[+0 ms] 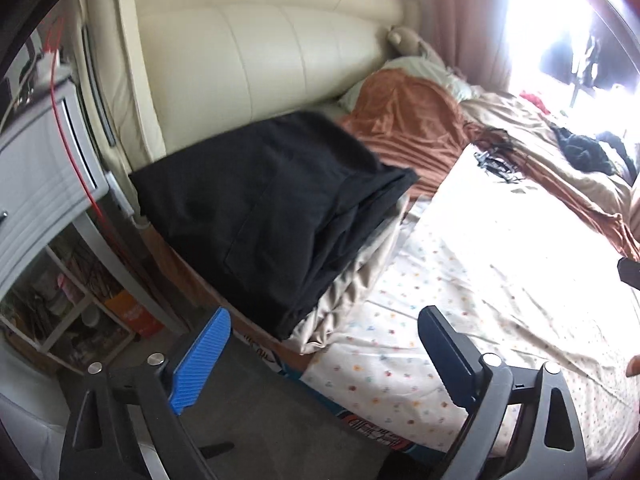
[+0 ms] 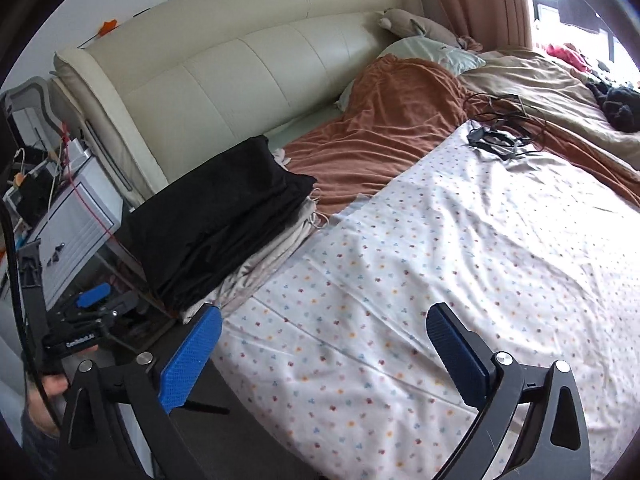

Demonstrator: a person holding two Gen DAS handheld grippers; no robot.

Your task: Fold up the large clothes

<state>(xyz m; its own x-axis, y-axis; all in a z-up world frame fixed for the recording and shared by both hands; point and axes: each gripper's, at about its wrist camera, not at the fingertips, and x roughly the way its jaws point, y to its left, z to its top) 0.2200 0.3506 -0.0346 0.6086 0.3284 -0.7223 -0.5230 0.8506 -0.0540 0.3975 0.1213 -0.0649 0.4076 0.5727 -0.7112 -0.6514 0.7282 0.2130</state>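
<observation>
Folded black fabric garment (image 2: 216,216), stacked flat atop beige folded cloth (image 2: 272,256) at bed edge. Left gripper (image 1: 320,354) and right gripper (image 2: 324,354): spread wide, empty.

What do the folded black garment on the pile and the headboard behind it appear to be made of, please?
The folded black garment looks like a soft, matte knit or fleece-like fabric: it shows no sheen and folds in thick, rounded layers. The headboard seems to be cream leather or imitation leather: smooth, slightly glossy, padded panels with stitched seams. Which of the two cannot be told.
</observation>
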